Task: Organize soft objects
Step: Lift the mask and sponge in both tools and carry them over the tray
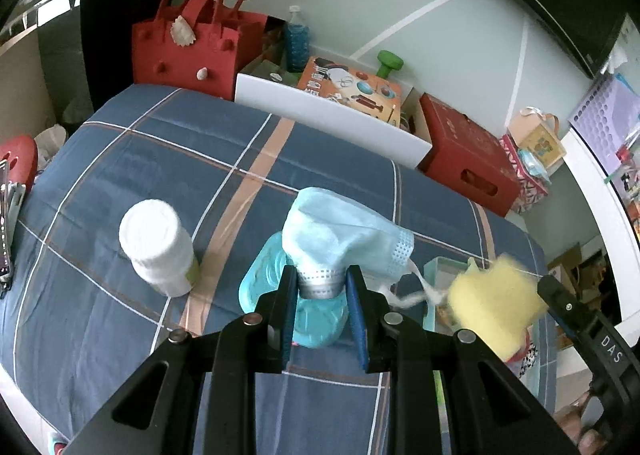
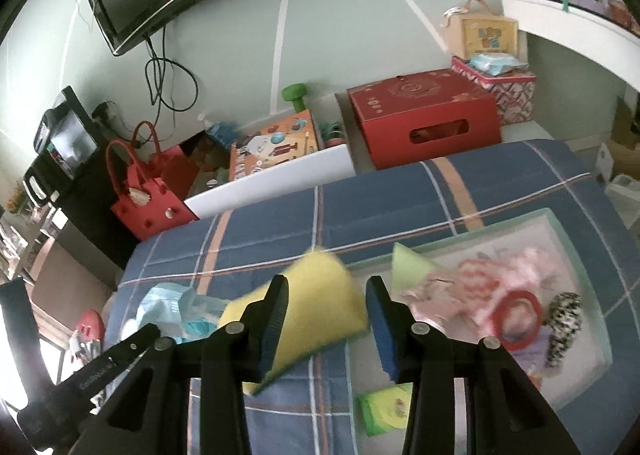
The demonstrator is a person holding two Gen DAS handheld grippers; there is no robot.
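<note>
My left gripper is shut on the gathered end of a light blue face mask, which hangs above the blue plaid bedcover. The mask's ear loop trails to the right. Beneath it lies a teal plastic lid. In the right wrist view, my right gripper is shut on a yellow sponge, lifted off the cover and blurred. The sponge also shows at the right of the left wrist view. Right of it sits a pale green box holding pink cloth, a red ring and a speckled scrunchie.
A white bottle stands on the cover, left of the mask. A green packet lies in front of the box. Past the bed's far edge are a red felt bag, a white bin and a red carton.
</note>
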